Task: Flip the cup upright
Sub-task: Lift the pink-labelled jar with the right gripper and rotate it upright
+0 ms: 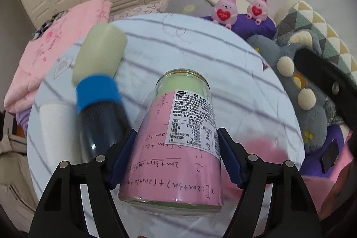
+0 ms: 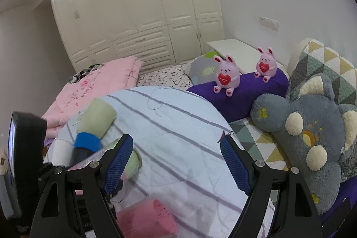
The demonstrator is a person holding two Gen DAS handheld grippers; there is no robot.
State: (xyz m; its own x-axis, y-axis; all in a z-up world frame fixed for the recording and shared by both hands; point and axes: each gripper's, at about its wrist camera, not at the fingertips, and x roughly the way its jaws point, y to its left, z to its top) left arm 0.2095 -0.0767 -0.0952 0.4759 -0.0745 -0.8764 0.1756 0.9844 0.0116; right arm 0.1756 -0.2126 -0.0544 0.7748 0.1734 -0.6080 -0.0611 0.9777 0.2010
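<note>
The cup (image 1: 174,139) at centre is clear glass, pink with dark handwritten formulas, pale green inside, with a white printed label. The bottle (image 1: 98,86) left of it is pale green, banded blue, then dark. The cloth (image 1: 200,44) is pale blue with grey stripes. Upper right, two pink rabbits (image 2: 243,73) hold red hearts on a purple cushion (image 2: 245,93).

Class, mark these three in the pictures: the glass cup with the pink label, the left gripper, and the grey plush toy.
glass cup (image 1: 176,148), left wrist view, on its pink label.
left gripper (image 1: 176,160), left wrist view, midway between the blue fingertips.
grey plush toy (image 2: 312,137), right wrist view, on its grey body.
</note>
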